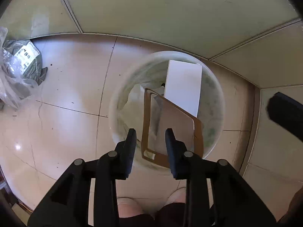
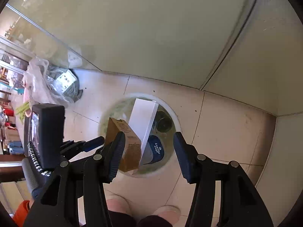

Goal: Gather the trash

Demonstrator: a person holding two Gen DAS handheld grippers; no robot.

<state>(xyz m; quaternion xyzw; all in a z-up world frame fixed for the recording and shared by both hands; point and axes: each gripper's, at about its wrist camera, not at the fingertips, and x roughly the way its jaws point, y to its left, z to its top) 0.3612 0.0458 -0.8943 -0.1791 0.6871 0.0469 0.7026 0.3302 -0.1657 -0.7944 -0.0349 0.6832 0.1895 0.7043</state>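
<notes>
A round white trash bin (image 1: pixel 113 102) stands on the tiled floor straight below both grippers. A white box (image 1: pixel 182 87) leans inside it. A brown carton with a clear window (image 1: pixel 176 121) stands on end in the bin's mouth. My left gripper (image 1: pixel 151 132) hangs just over that carton, open, and I see a gap between the left pad and the carton's edge. In the right wrist view the bin (image 2: pixel 171 111) holds the white box (image 2: pixel 144 117), the brown carton (image 2: pixel 130 149) and a blue paper cup (image 2: pixel 157 149). My right gripper (image 2: pixel 149 135) is open with nothing between its fingers.
A clear plastic bag with a grey parcel (image 1: pixel 24 64) lies on the floor to the left, also in the right wrist view (image 2: pixel 62 83). Pale wall panels (image 1: pixel 170 9) rise close behind the bin. The person's toes (image 2: pixel 117 206) show at the bottom.
</notes>
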